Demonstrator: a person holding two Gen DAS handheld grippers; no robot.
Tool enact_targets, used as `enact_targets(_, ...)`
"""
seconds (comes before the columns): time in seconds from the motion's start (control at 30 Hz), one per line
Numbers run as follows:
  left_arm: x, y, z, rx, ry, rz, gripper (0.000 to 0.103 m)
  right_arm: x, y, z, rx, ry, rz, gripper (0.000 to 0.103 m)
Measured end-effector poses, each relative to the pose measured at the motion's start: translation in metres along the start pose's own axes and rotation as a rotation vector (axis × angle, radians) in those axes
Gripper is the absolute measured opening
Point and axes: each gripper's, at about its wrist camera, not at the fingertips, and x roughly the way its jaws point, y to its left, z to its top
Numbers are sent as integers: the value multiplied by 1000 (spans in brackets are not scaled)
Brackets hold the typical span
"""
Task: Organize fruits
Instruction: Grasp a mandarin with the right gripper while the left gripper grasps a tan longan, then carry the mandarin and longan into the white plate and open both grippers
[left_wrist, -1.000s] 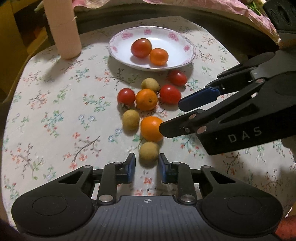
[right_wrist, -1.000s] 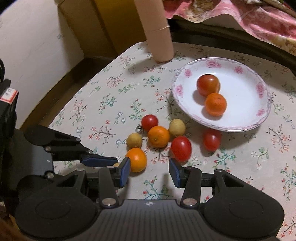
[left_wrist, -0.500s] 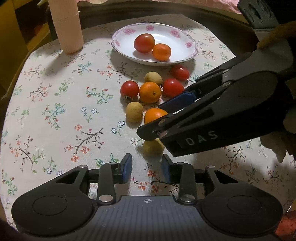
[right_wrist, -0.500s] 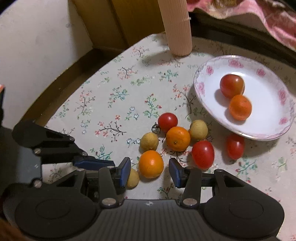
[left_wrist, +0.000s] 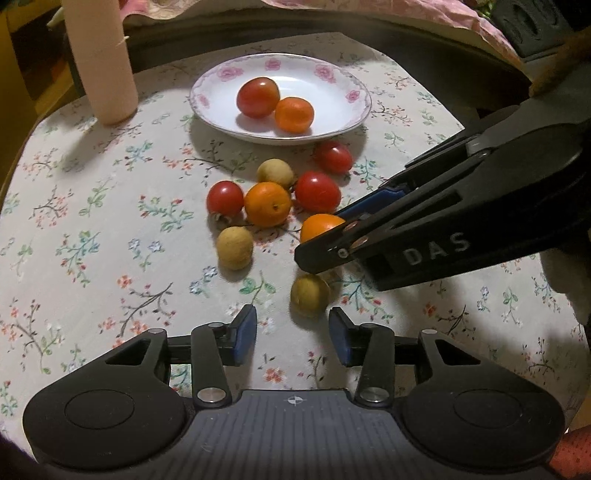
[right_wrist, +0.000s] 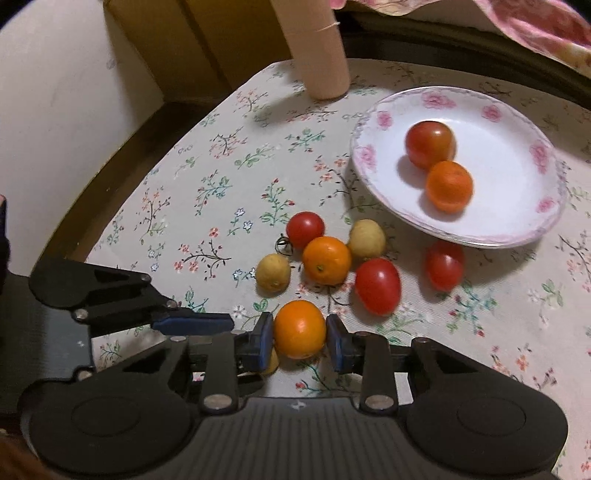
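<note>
A white plate with pink flowers (left_wrist: 343, 122) (right_wrist: 517, 229) holds a red tomato (left_wrist: 258, 97) and a small orange (left_wrist: 294, 114). Loose on the floral tablecloth lie red tomatoes, oranges and yellow-brown round fruits. My right gripper (right_wrist: 300, 341) has its blue pads on both sides of an orange (right_wrist: 299, 328) (left_wrist: 320, 226), which rests on the cloth. My left gripper (left_wrist: 292, 338) is open and empty, just in front of a yellow-brown fruit (left_wrist: 309, 295). In the left wrist view the right gripper crosses in from the right.
A tall pink cylinder (left_wrist: 99, 62) (right_wrist: 317, 48) stands at the back left of the plate. The round table's dark edge (right_wrist: 122, 192) runs along the left. A pink cloth (left_wrist: 388, 14) lies behind the table.
My right gripper has moved forward and closed in around the nearest orange. My left gripper has drawn back a little and opened wider, leaving the yellow-brown fruit ahead of its tips.
</note>
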Motion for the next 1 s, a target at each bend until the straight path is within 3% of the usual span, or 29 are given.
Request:
enact_targets(0.33, 10, -14, 10, 43, -10, -7, 56, -14, -23, -7, 69, 2, -43, 33)
enact_targets(0.7, 10, -19, 13, 59, 0, 17, 34, -16, -36, -11, 79, 24, -83, 33)
enact_targets(1.0, 11, -22, 12, 94, 1, 28, 35, -13, -30, -11, 37, 22, -110, 33)
